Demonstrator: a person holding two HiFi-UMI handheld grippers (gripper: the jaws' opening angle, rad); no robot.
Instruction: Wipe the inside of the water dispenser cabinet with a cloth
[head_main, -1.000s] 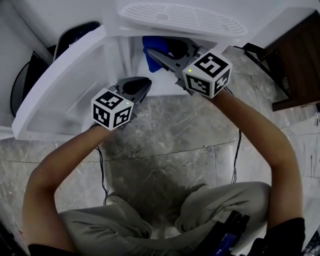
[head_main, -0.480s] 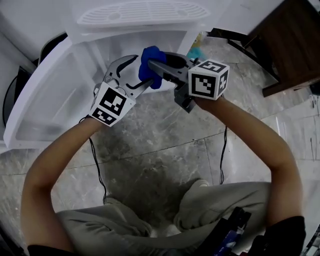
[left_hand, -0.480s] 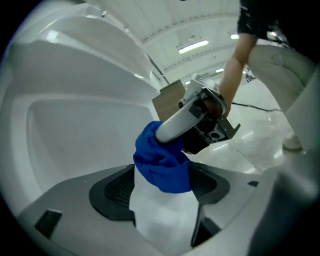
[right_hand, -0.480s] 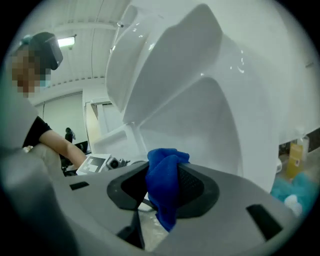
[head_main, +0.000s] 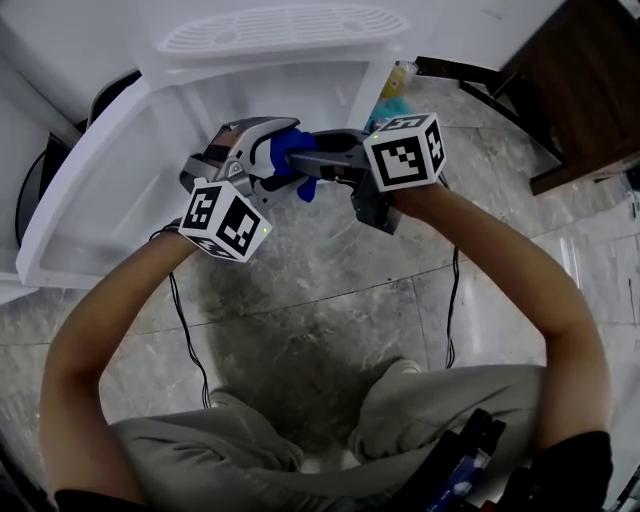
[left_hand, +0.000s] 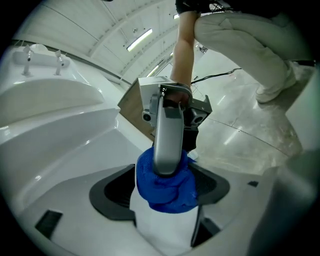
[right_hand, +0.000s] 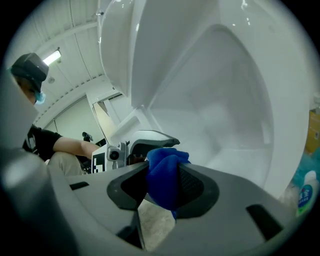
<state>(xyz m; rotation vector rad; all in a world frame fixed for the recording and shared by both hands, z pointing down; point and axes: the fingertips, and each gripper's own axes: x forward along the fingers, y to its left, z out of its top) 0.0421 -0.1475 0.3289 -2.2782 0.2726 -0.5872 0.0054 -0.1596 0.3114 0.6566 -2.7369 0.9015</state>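
A bunched blue cloth (head_main: 295, 160) is clamped in my right gripper (head_main: 300, 165), which points left in front of the open white dispenser cabinet (head_main: 300, 90). My left gripper (head_main: 280, 152) faces it, with its jaws spread wide on either side of the cloth. In the left gripper view the cloth (left_hand: 170, 192) sits between the dark pads (left_hand: 112, 195), and the right gripper's silver finger (left_hand: 167, 140) lies over it. In the right gripper view both pads press on the cloth (right_hand: 162, 175), and the cabinet's white inner wall (right_hand: 215, 100) lies beyond.
The cabinet door (head_main: 100, 190) swings open to the left. The drip grille (head_main: 285, 25) is above the opening. A bottle (head_main: 395, 85) stands on the floor at the cabinet's right, next to dark wooden furniture (head_main: 590, 90). Cables (head_main: 190, 330) trail over the marble floor (head_main: 320, 300) by my knees.
The right gripper drew the cloth out of the cabinet and down toward me. The left gripper rolled, opened its jaws and moved up around the cloth.
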